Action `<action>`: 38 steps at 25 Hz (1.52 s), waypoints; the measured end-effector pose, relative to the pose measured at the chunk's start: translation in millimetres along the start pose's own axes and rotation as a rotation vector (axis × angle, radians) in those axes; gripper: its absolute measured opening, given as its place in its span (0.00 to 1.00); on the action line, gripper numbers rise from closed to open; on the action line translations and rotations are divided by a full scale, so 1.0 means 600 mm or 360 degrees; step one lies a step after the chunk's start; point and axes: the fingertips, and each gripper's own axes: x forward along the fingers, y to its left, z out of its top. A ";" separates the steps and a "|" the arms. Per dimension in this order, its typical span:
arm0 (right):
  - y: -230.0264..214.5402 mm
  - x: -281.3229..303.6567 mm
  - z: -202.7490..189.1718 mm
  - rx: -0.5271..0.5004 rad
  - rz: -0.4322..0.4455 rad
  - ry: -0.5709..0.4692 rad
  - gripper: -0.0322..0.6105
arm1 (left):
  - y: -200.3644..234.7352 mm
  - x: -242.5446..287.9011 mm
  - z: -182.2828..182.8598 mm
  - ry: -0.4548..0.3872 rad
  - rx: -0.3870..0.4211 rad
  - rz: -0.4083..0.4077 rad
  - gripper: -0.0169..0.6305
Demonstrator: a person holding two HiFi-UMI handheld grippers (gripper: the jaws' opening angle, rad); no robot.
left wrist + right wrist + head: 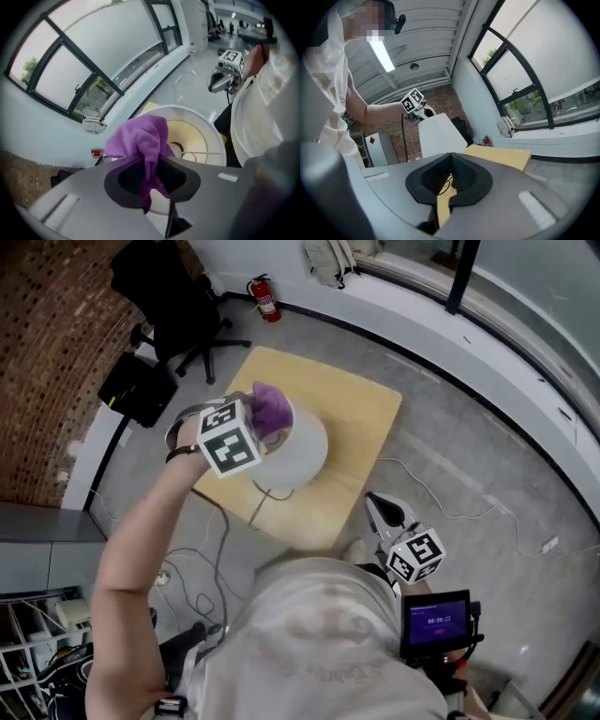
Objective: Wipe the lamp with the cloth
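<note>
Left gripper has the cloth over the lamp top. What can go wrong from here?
1. The left gripper pinches only a narrow fold of the cloth. Most of it bunches loose past the tips, so it may slip out while rubbing.
2. The lamp stands free on the board, and the right gripper is well away from it. A sideways push might tip it.
3. The cord trails off the board toward the person and could snag.
</note>
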 end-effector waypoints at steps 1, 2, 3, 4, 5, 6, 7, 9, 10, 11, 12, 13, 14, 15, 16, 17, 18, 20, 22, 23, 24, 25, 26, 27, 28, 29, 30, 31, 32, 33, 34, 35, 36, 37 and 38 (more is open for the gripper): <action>-0.003 -0.003 -0.002 0.0008 -0.0011 -0.0008 0.07 | 0.000 0.009 -0.001 0.0046 0.0055 0.0006 0.14; -0.006 -0.007 -0.003 0.0016 -0.0019 -0.0016 0.07 | 0.000 0.014 0.001 0.0070 0.0090 0.0004 0.14; -0.009 -0.010 -0.003 0.0020 -0.0023 -0.0022 0.07 | -0.002 0.015 0.006 0.0073 0.0106 -0.0018 0.14; -0.011 -0.012 -0.002 0.0017 -0.0023 -0.0024 0.07 | -0.005 0.015 0.012 0.0061 0.0106 -0.0059 0.14; -0.011 -0.014 0.000 0.0012 -0.0021 -0.0024 0.07 | -0.010 0.014 0.017 0.0042 0.0097 -0.0114 0.14; -0.012 -0.014 0.000 0.0011 -0.0021 -0.0025 0.07 | -0.015 0.011 0.021 0.0022 0.0085 -0.0173 0.14; -0.013 -0.015 -0.001 0.0015 -0.0025 -0.0030 0.07 | -0.020 0.009 0.024 0.0005 0.0076 -0.0229 0.14; -0.015 -0.016 -0.005 0.0030 -0.0036 -0.0042 0.07 | -0.031 0.001 0.031 -0.0032 0.0078 -0.0326 0.14; -0.015 -0.018 -0.005 0.0030 -0.0039 -0.0043 0.07 | -0.038 -0.002 0.036 -0.0049 0.0088 -0.0366 0.14; -0.016 -0.020 -0.005 0.0026 -0.0040 -0.0041 0.07 | -0.045 -0.005 0.040 -0.0056 0.0108 -0.0400 0.14; -0.017 -0.023 -0.004 0.0020 -0.0041 -0.0039 0.07 | -0.053 -0.008 0.043 -0.0049 0.0137 -0.0427 0.14; -0.019 -0.026 -0.004 0.0015 -0.0041 -0.0040 0.07 | -0.059 -0.010 0.042 -0.0023 0.0175 -0.0443 0.14; -0.021 -0.027 -0.004 0.0009 -0.0040 -0.0041 0.07 | -0.063 -0.011 0.037 0.0021 0.0218 -0.0447 0.14; -0.022 -0.027 -0.004 0.0000 -0.0035 -0.0044 0.07 | -0.066 -0.011 0.030 0.0073 0.0260 -0.0447 0.14; -0.023 -0.024 -0.002 -0.0008 -0.0028 -0.0049 0.07 | -0.068 -0.011 0.022 0.0127 0.0299 -0.0448 0.14; -0.022 -0.019 0.000 -0.0011 -0.0019 -0.0055 0.07 | -0.067 -0.013 0.013 0.0181 0.0338 -0.0445 0.14; -0.020 -0.014 0.002 -0.0010 -0.0011 -0.0062 0.07 | -0.064 -0.016 0.005 0.0235 0.0387 -0.0436 0.14; -0.015 -0.008 0.005 -0.0001 -0.0002 -0.0059 0.07 | -0.057 -0.022 -0.007 0.0337 0.0554 -0.0420 0.14; -0.012 -0.011 0.006 0.0005 -0.0005 -0.0045 0.07 | -0.057 -0.020 -0.011 0.0403 0.0755 -0.0410 0.14; -0.012 -0.012 0.005 0.0007 -0.0008 -0.0041 0.07 | -0.056 -0.015 -0.008 0.0410 0.0809 -0.0401 0.14; -0.013 -0.012 0.005 0.0008 -0.0012 -0.0041 0.07 | -0.052 -0.010 -0.003 0.0393 0.0813 -0.0385 0.14; -0.015 -0.012 0.006 0.0011 -0.0016 -0.0044 0.07 | -0.048 -0.004 0.005 0.0344 0.0765 -0.0366 0.14; -0.016 -0.013 0.006 0.0014 -0.0021 -0.0048 0.07 | -0.043 0.000 0.017 0.0268 0.0675 -0.0351 0.14; -0.018 -0.013 0.005 0.0017 -0.0025 -0.0051 0.07 | -0.039 0.003 0.028 0.0182 0.0564 -0.0344 0.14; -0.019 -0.014 0.004 0.0018 -0.0028 -0.0052 0.07 | -0.037 0.003 0.036 0.0107 0.0460 -0.0349 0.14; -0.019 -0.016 0.003 0.0018 -0.0030 -0.0051 0.07 | -0.036 0.001 0.040 0.0053 0.0386 -0.0361 0.14; -0.021 -0.018 0.002 0.0019 -0.0034 -0.0049 0.07 | -0.037 -0.003 0.042 0.0018 0.0342 -0.0377 0.14; -0.023 -0.020 0.000 0.0022 -0.0040 -0.0049 0.07 | -0.038 -0.009 0.042 -0.0002 0.0315 -0.0396 0.14; -0.026 -0.022 -0.002 0.0027 -0.0045 -0.0050 0.07 | -0.040 -0.015 0.041 -0.0012 0.0296 -0.0418 0.14; -0.027 -0.023 -0.003 0.0030 -0.0046 -0.0051 0.07 | -0.043 -0.021 0.038 -0.0005 0.0289 -0.0440 0.14; -0.027 -0.024 -0.004 0.0032 -0.0042 -0.0051 0.07 | -0.048 -0.025 0.032 0.0023 0.0300 -0.0460 0.14; -0.026 -0.024 -0.006 0.0034 -0.0036 -0.0050 0.07 | -0.054 -0.028 0.023 0.0072 0.0327 -0.0478 0.14; -0.024 -0.024 -0.006 0.0033 -0.0027 -0.0049 0.07 | -0.059 -0.027 0.012 0.0135 0.0358 -0.0491 0.14; -0.022 -0.023 -0.007 0.0032 -0.0018 -0.0048 0.07 | -0.062 -0.024 0.001 0.0204 0.0382 -0.0492 0.14; -0.019 -0.022 -0.007 0.0029 -0.0009 -0.0047 0.07 | -0.060 -0.020 -0.010 0.0273 0.0395 -0.0474 0.14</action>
